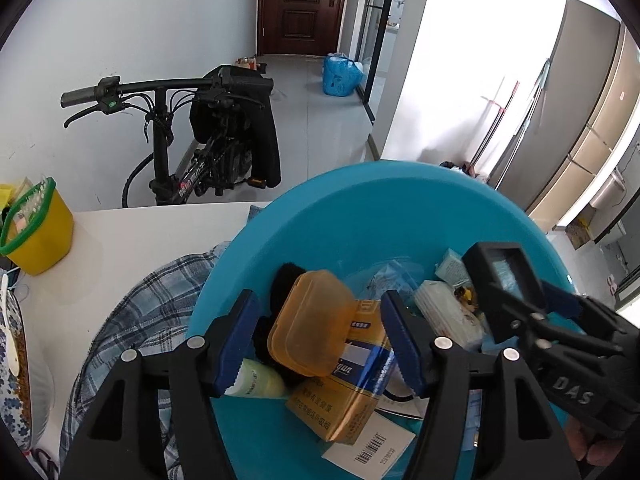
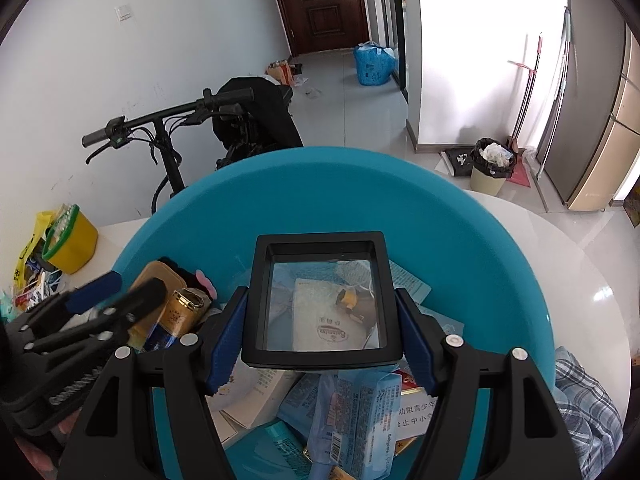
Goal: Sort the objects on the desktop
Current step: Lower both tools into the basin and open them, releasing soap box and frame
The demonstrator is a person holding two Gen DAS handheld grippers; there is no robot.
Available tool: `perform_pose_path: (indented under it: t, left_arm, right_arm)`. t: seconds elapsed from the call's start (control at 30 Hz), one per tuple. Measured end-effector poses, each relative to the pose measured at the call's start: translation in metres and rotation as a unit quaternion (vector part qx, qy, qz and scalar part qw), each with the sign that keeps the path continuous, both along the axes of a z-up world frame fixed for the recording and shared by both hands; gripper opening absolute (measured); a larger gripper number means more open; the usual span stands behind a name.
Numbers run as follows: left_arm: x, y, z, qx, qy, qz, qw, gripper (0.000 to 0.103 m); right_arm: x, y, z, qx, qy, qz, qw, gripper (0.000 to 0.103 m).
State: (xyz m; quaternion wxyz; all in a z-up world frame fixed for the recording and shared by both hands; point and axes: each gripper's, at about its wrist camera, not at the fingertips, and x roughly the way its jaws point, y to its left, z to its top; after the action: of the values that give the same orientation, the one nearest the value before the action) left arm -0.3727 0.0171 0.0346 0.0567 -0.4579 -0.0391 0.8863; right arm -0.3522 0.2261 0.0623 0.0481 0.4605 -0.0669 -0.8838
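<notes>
Over the blue basin (image 1: 360, 200), on the white table (image 1: 160, 232):

- Left tongs (image 1: 318, 344): jaws apart, no pad pressing; the orange lidded box (image 1: 310, 324) lies loose between them, tilted on a gold carton (image 1: 340, 404). The carton's lower end is hidden by a barcoded slip (image 1: 370, 446).
- Right tongs (image 2: 320, 344): clamped on the two side edges of a black-framed rectangular magnifier (image 2: 322, 300), held above the basin's contents. A white packet shows through the lens, with a small yellow-and-black item I cannot identify.
- Basin contents: blue printed packets (image 2: 356, 412), white leaflets, a pale green tube (image 1: 256, 380) and something black and fuzzy (image 1: 286, 276) behind the box, mostly covered. Print on most items is too small to read.
- Checked cloth (image 1: 132, 320): beside the basin's left wall, cut off at the frame's bottom.
- Yellow tub with green rim (image 1: 38, 228): far left on the table, well apart from the basin; contents unclear.
- Open room: bare table between tub and basin, and to the right of the basin. The basin's far rim hides the table's far edge; a bicycle (image 1: 180, 120) stands beyond on the floor.
</notes>
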Motion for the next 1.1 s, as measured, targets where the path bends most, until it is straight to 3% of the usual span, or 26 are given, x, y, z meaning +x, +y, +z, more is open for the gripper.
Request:
perform_pose_path:
  t: [0.13, 0.23, 0.43, 0.9, 0.97, 1.03, 1.1]
  left_arm:
    - [0.001, -0.004, 0.005, 0.005, 0.006, 0.003, 1.0, 0.068]
    - [0.002, -0.005, 0.009, 0.006, 0.014, 0.005, 0.9999, 0.079]
    - [0.004, -0.005, 0.012, -0.013, 0.021, 0.012, 0.9996, 0.079]
    - [0.005, -0.001, 0.011, -0.018, 0.017, 0.008, 0.9997, 0.079]
    - [0.006, -0.001, 0.012, -0.018, 0.02, 0.008, 0.9996, 0.079]
    - [0.008, -0.001, 0.014, -0.02, 0.026, 0.006, 0.9994, 0.079]
    - [0.012, 0.001, 0.019, -0.031, 0.039, 0.006, 0.9987, 0.079]
  right_arm:
    - [-0.002, -0.001, -0.003, 0.003, -0.006, 0.002, 1.0, 0.069]
    - [-0.002, -0.001, -0.006, 0.003, -0.01, 0.003, 1.0, 0.069]
    - [-0.005, -0.003, -0.013, 0.013, -0.025, 0.005, 1.0, 0.069]
    - [-0.007, -0.005, -0.017, 0.054, -0.036, -0.004, 0.998, 0.07]
    - [-0.005, -0.006, -0.013, 0.057, -0.028, -0.006, 0.998, 0.071]
    - [-0.003, -0.005, -0.008, 0.056, -0.019, -0.009, 0.998, 0.083]
    - [-0.001, -0.004, -0.002, 0.06, -0.005, -0.013, 0.998, 0.086]
